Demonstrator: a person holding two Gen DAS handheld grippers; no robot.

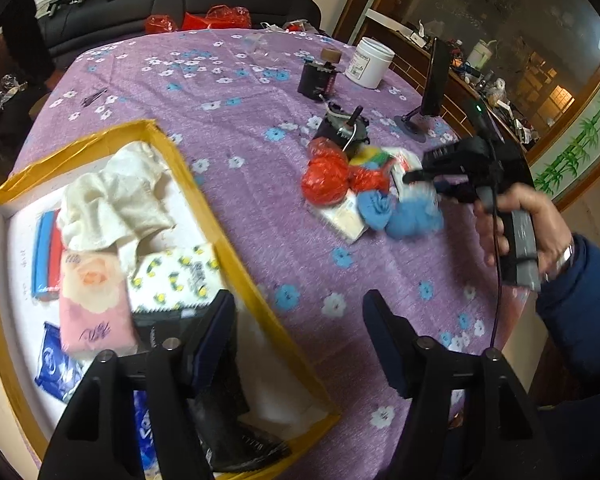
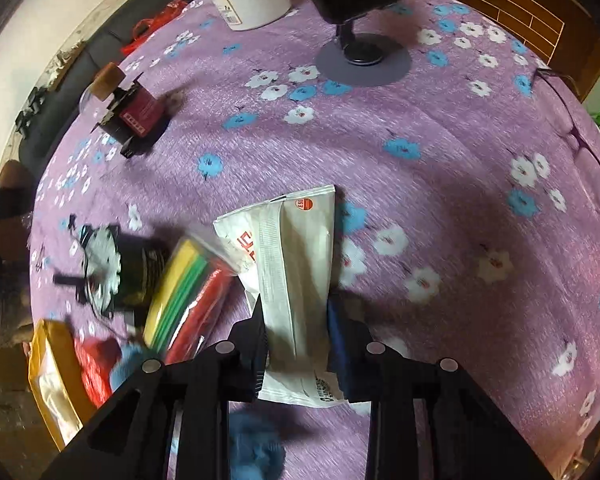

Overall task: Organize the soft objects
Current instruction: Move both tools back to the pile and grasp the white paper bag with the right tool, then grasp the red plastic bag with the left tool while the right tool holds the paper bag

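**White packet pinched, pile still crowded**

Black jaws fill the bottom of both wrist views. The right gripper [image 2: 298, 344] is clenched on a white packet [image 2: 296, 272], both pads pressing its lower half while the top of the packet points away over the purple cloth [image 2: 440, 128]. No earlier picture is on hand, so only the grip itself can be told. The left gripper [image 1: 300, 344] stands released with nothing between its pads, hanging over the near right edge of the box [image 1: 204, 184].

The box sits at the table's near left side and already holds a cream towel [image 1: 112, 204], a pink tissue pack [image 1: 94, 304], a lemon-print pack [image 1: 176, 276] and blue packs. The rest of the soft things lie in a pile right of the table's middle: red bags [image 1: 326, 184], blue cloths [image 1: 396, 216], and a striped sponge pack [image 2: 184, 292] just beside the packet.

Risks, as I judge them:
- The packet is thin and slick; a pinch low on it may let it swing or slip out on the way to the box.
- The sponge pack and a blue cloth lie close against the jaws and could be dragged along.
- A black wired gadget [image 2: 112, 272] sits at the pile's far side; a snagged wire would pull it across the cloth.
- The left gripper hovers over the box and may block the drop.
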